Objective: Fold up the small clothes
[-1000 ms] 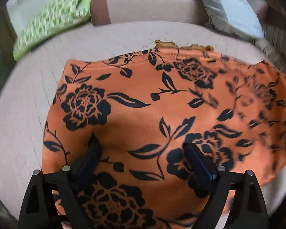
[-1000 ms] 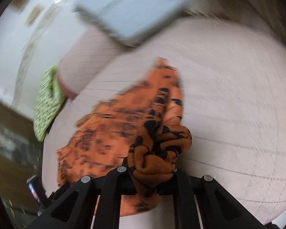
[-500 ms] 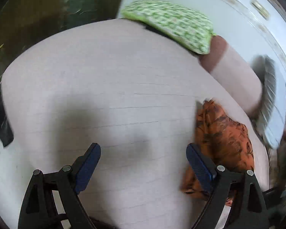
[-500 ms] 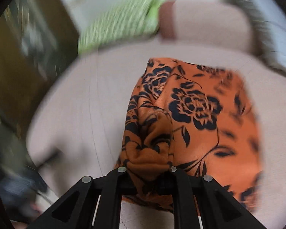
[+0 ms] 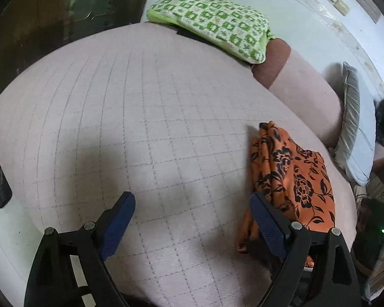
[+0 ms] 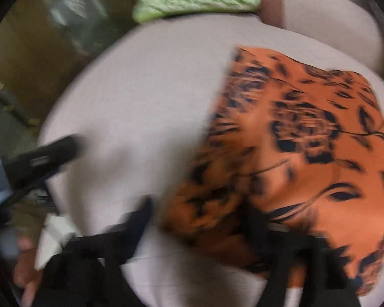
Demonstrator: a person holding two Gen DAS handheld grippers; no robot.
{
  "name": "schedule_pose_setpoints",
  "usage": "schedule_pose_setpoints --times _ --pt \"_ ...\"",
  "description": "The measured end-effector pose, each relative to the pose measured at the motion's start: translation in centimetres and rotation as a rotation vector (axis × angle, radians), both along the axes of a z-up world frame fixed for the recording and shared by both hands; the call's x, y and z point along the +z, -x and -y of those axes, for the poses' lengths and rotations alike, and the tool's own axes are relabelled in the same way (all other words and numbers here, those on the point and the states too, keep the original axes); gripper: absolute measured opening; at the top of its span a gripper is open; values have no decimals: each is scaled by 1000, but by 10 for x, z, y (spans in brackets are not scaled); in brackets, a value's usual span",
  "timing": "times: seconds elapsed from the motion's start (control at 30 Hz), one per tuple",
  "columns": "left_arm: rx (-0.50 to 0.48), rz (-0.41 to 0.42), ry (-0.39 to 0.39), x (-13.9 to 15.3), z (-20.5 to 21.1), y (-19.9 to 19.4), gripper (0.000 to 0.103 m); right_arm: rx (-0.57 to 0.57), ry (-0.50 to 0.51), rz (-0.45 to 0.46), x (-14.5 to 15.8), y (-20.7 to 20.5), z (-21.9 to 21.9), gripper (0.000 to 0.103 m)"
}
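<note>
An orange garment with a black flower print (image 5: 291, 171) lies folded on the pale checked bed cover (image 5: 140, 128), to the right of my left gripper (image 5: 192, 220). The left gripper is open and empty, its blue pads over bare cover. In the blurred right wrist view the same garment (image 6: 307, 140) fills the right half. My right gripper (image 6: 199, 220) is open, its jaws spread wide; the garment's bunched left edge lies loose between them on the bed.
A green patterned pillow (image 5: 212, 23) lies at the bed's far edge, next to a pinkish bolster (image 5: 302, 87) and a grey pillow (image 5: 355, 133). Dark furniture stands at the left. The other gripper's black body (image 6: 46, 156) shows at the left of the right wrist view.
My right gripper has let go of the bunched orange fabric and opened. My left gripper moved off the garment to its left side a second ago and has held there since.
</note>
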State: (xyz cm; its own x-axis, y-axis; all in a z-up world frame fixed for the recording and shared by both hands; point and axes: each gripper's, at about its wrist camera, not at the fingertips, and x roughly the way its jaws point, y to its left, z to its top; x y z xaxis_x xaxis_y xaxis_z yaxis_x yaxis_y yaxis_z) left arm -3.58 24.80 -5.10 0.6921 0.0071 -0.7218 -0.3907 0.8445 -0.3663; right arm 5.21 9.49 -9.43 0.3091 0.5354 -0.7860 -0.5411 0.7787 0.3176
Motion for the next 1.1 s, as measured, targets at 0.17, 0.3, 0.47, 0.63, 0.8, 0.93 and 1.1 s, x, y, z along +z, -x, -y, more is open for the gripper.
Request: schedule_pose_setpoints --times 0.17,0.3,0.47,0.63,0.8,0.93,1.1 --pt "-56 25 26 16 13 -6 92 -142 -185 -17 16 8 78 82" --pt "-165 56 42 26 46 -18 92 -357 -311 -8 18 1 165 82" --pt "-335 14 0 2 99 -49 92 -384 -406 -153 -22 -18 190 82" --pt "-114 -149 184 -60 53 -50 88 -346 -461 -152 -33 -10 202 82" --pt "-171 -155 325 -59 46 -52 47 -338 -494 -160 -42 -15 210 82" --pt "-156 -188 367 -77 45 -57 39 -325 -520 -172 -45 -16 215 82" --pt "-147 -193 462 -83 39 -59 26 -330 -559 -225 -39 -17 227 82"
